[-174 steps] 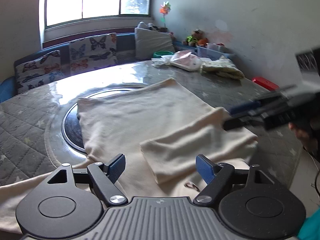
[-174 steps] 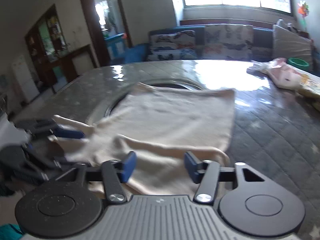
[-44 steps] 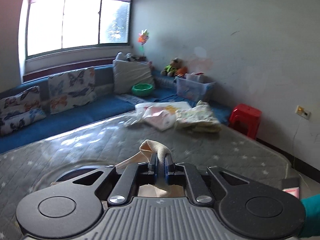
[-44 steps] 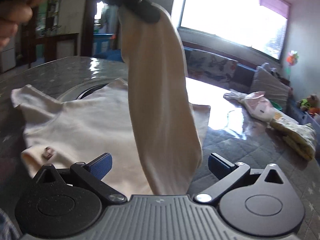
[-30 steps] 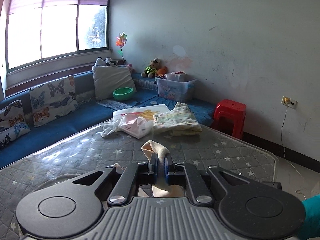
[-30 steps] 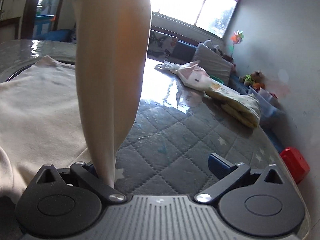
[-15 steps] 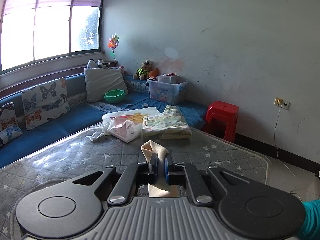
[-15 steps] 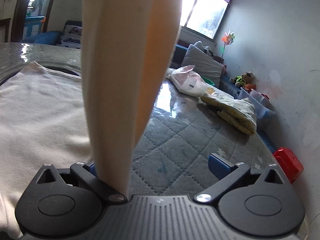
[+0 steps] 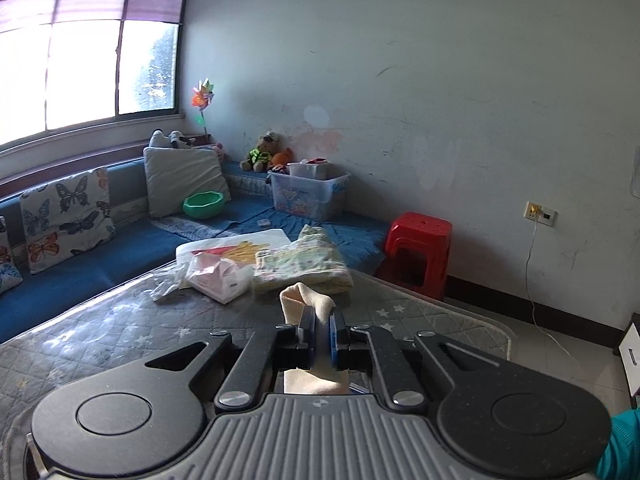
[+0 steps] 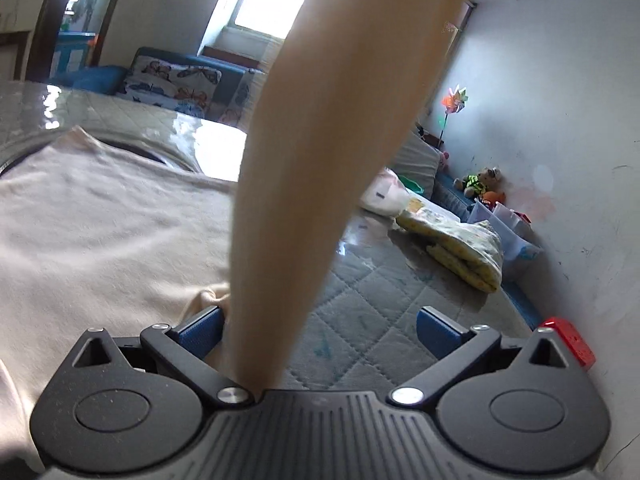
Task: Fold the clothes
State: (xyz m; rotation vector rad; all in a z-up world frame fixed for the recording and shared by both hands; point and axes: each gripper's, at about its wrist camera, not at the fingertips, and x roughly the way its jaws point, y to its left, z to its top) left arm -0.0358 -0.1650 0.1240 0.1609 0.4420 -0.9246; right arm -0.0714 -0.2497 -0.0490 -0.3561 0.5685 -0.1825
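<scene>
Cream shirt point(image 10: 100, 232) is spread flat on the quilted table point(image 10: 360, 320); one sleeve point(image 10: 328, 160) is lifted, long axis near vertical — wide at top, narrowing toward the table. Fabric is plain and soft, slightly blurred. Sleeve end point(image 9: 306, 300) is pinched in the left gripper point(image 9: 322, 332), jaws clamped on it. Right gripper point(image 10: 318, 330) is spread wide — the sleeve hangs against its left finger point(image 10: 200, 326), nothing gripped.

Black tongs point(image 9: 321, 334) with blue pads point(image 10: 434, 330), silver screws; teal sleeve point(image 9: 618, 446).
</scene>
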